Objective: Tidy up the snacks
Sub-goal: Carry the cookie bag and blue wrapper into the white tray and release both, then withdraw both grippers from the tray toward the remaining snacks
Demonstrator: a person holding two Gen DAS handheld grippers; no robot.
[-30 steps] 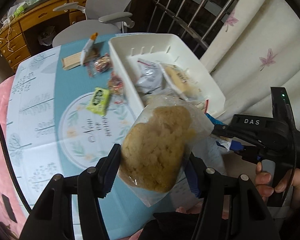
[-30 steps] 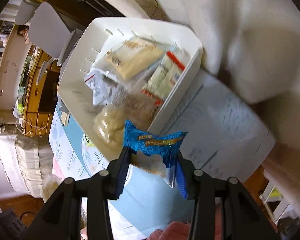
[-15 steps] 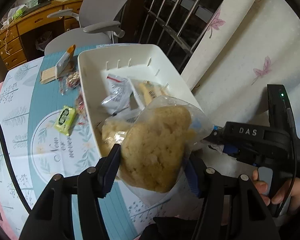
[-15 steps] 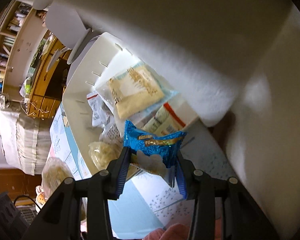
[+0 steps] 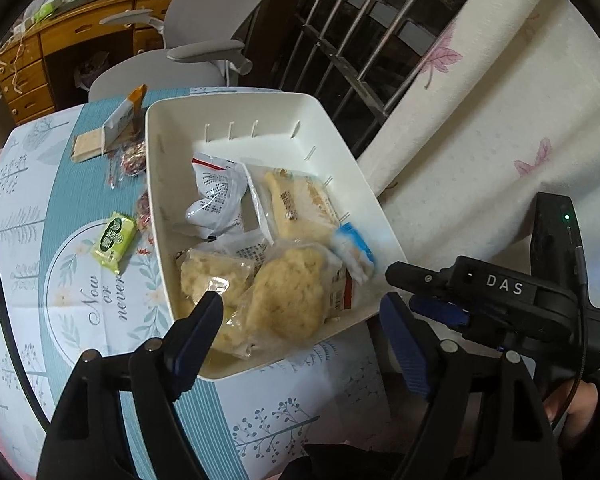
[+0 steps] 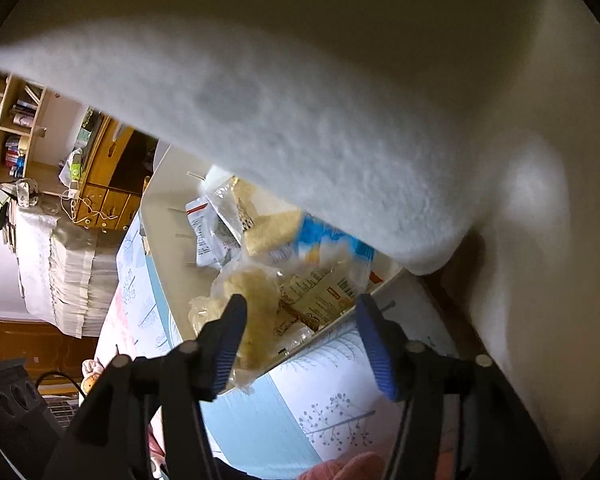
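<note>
Left claw (image 5: pixel 300 322): jaws just opened wide, nothing between them.
Bin (image 5: pixel 256 120): white, on the desk (image 5: pixel 40 240), holding wrapped snacks.
Rice cake packet (image 5: pixel 288 296): lying in the bin's near end.

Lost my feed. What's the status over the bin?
Both grippers, left and right, just opened, empty. Pastry pack and blue packet in white bin. Green snack outside.

Blue packet (image 6: pixel 328 240) blurred; curtain (image 6: pixel 300 120) hides the bin's (image 6: pixel 160 208) far side.

Wrapped snacks (image 5: pixel 288 300) piled in white bin (image 5: pixel 236 108)
</note>
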